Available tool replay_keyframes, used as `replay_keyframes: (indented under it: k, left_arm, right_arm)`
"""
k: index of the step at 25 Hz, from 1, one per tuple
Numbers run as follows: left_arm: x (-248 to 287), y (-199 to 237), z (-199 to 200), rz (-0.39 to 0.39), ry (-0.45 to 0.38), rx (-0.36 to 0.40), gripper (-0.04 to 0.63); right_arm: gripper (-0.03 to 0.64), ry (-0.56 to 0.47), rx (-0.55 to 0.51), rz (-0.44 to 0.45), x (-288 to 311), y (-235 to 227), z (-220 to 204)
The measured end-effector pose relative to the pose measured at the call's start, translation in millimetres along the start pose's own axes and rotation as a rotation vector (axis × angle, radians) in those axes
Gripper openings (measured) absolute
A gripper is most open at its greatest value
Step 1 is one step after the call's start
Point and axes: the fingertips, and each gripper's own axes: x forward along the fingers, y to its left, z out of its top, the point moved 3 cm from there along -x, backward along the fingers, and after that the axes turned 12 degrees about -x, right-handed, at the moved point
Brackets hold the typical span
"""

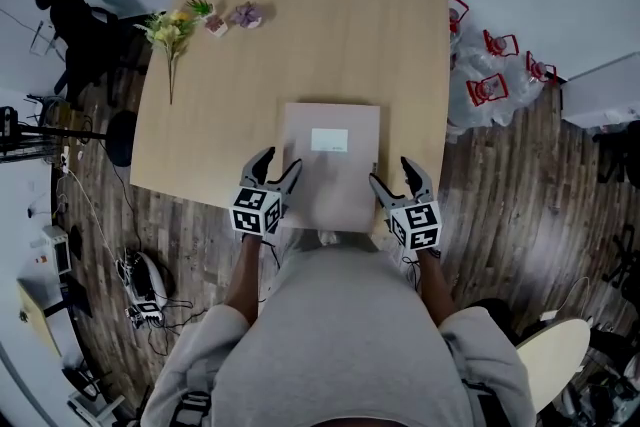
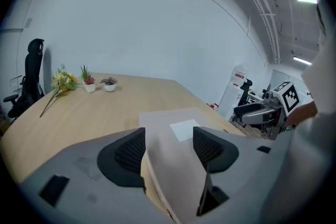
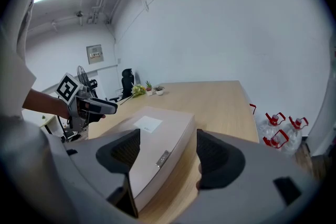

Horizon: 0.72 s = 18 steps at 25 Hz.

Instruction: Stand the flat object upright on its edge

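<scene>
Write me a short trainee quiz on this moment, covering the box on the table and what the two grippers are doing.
1. True or false: the flat box already stands upright on its edge.
2. Multiple choice: where is the white label? A, on the box's top face. B, on the bare tabletop. C, on a gripper's marker cube.
3. Fill in: the jaws of the left gripper and the right gripper both stand ____, each with a near corner of the box between them.

Key: 1, false; it lies flat on the table. 2, A. 3, open.
</scene>
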Motion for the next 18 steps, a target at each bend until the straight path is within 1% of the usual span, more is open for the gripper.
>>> replay_keyframes:
  k: [4,9,14,18]
  left_arm:
    - [7,8,-4,-0.032,0.034,-0.01,0.265]
    - [17,20,-9,-0.077,0.078,-0.051,0.275]
    - [23,28,-15,-0.111,0.13,-0.068,0.291]
    - [29,33,-19,-0.133,0.149,-0.113,0.296]
  right_arm:
    - [0.336,-0.005,0.057,-0.023,5,3,0]
    - [0.348,0.014,0.126,-0.048,12,1,-3]
    - [0.356,0.031,0.179,-0.04,21,4,-4]
    - [0.357,0.056,0.207,-0.021,31,4,-8]
